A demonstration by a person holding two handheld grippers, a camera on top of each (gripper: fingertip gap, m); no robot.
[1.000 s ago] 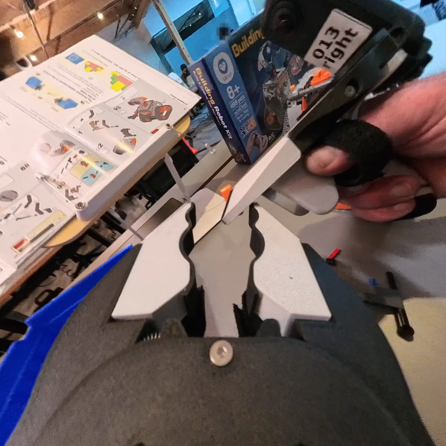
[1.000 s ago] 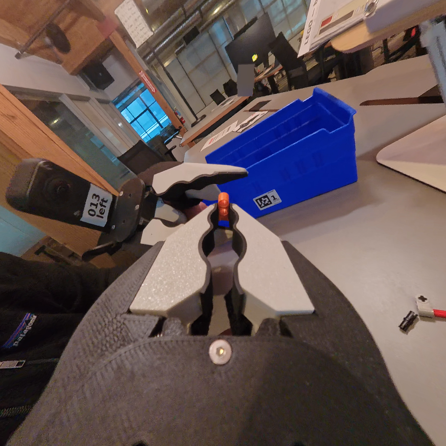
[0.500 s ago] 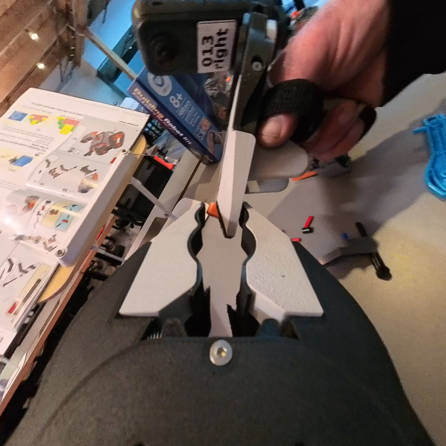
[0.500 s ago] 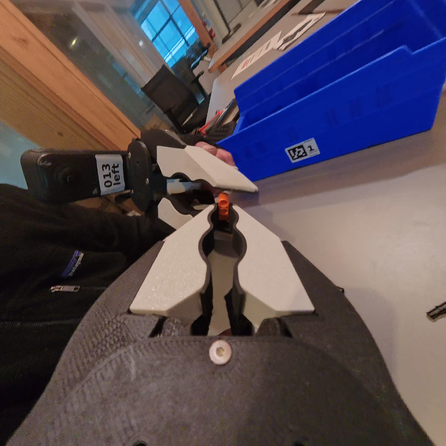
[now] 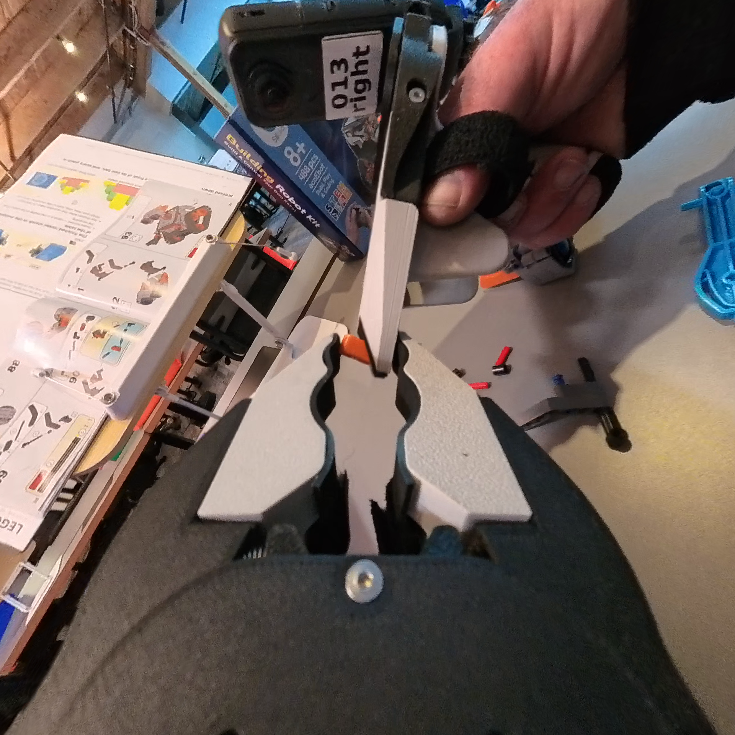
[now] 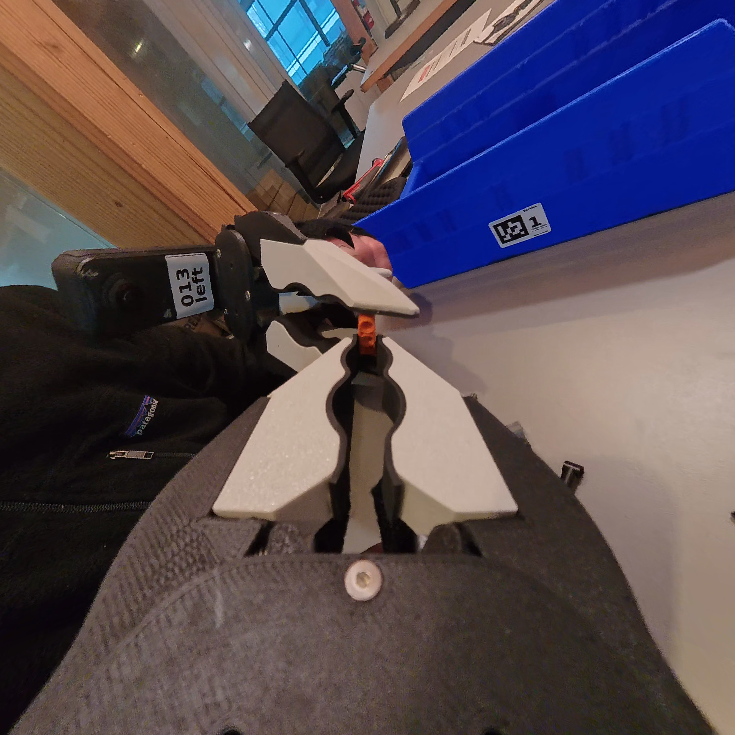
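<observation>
The right hand-held gripper (image 6: 366, 343) pinches a small orange peg (image 6: 366, 333) at its fingertips. The left hand-held gripper (image 6: 360, 318), jaws apart, straddles the peg's far end. Behind them a blue plastic bin (image 6: 576, 159) stands on the grey surface (image 6: 596, 358).

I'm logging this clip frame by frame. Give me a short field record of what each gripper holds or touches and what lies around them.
right gripper: shut on orange piece
left gripper: open, its fingers either side of the right gripper's tips
orange piece, left view: between the left fingertips
behind: blue bin, instruction booklet, kit box
on table: red pin, grey part
</observation>
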